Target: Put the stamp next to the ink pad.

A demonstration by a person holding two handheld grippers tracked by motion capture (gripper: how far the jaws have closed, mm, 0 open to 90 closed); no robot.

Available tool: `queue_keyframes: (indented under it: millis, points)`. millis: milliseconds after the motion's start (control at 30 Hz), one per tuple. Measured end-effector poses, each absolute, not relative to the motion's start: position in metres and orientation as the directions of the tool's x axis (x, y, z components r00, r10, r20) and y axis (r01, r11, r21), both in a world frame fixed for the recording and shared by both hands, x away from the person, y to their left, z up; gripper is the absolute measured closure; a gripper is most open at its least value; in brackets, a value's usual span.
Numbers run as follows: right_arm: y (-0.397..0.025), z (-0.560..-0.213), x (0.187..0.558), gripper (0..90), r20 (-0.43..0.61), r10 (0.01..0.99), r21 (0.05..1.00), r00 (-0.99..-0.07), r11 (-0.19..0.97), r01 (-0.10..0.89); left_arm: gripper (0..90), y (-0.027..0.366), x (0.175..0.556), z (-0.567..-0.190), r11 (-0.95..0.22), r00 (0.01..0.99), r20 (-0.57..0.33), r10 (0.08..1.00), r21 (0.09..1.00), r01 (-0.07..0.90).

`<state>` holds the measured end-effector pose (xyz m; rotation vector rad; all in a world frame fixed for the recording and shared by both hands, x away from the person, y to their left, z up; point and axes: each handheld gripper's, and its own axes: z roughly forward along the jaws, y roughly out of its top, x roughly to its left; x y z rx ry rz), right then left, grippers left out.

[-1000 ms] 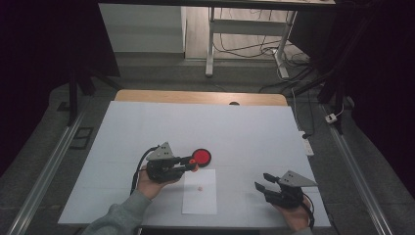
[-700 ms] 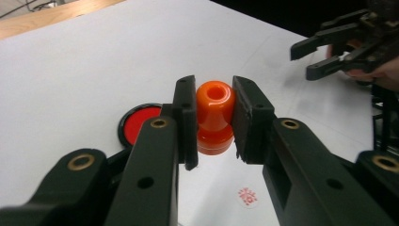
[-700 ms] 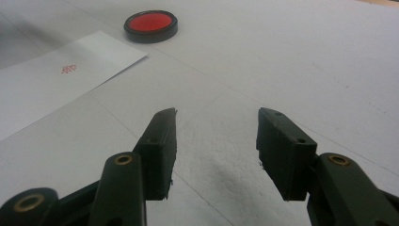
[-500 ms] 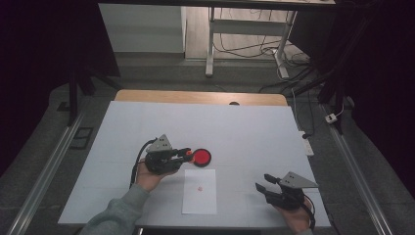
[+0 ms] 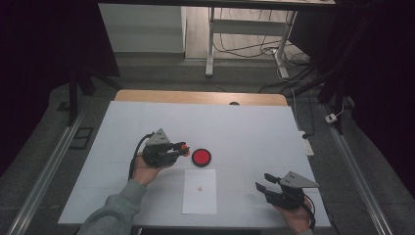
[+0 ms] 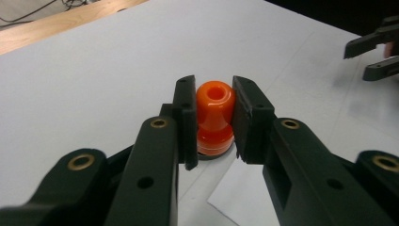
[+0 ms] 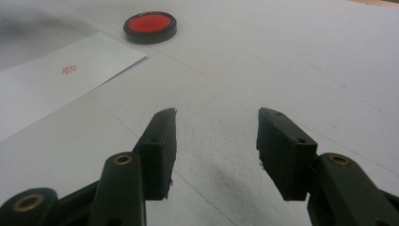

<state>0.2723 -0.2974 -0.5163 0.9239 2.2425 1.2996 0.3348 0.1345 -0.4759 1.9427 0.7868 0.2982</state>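
Beside the red ink pad [image 5: 201, 156], left gripper [image 5: 182, 149] clamps an unlabelled orange stamp [image 6: 215, 117].

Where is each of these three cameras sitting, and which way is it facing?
High view: above the person's side, looking forward and down on the white table; both forearms, left gripper and right gripper show.
Left gripper view: rides the left gripper, looking along jaws shut on the orange stamp.
Right gripper view: rides the right gripper, jaws apart, facing the red ink pad and paper sheet.
Shared: high and right gripper views both show pad and sheet.
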Motion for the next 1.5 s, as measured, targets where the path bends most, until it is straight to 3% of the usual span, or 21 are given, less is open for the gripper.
queue_keyframes:
  millis: [667, 1500]
  points:
    - [-0.299, -0.517, 0.273, 47.5, -0.008, 0.710, 0.866, -0.704, 0.357, 0.350, 72.0, 0.139, 0.375, -0.497, -0.318, 0.705, -0.129, 0.698, 0.826, 0.466]
    - [-0.299, -0.520, 0.273, 47.3, -0.005, 0.713, 0.862, -0.701, 0.358, 0.358, 71.0, 0.123, 0.388, -0.530, -0.404, 0.711, -0.091, 0.698, 0.769, 0.496]
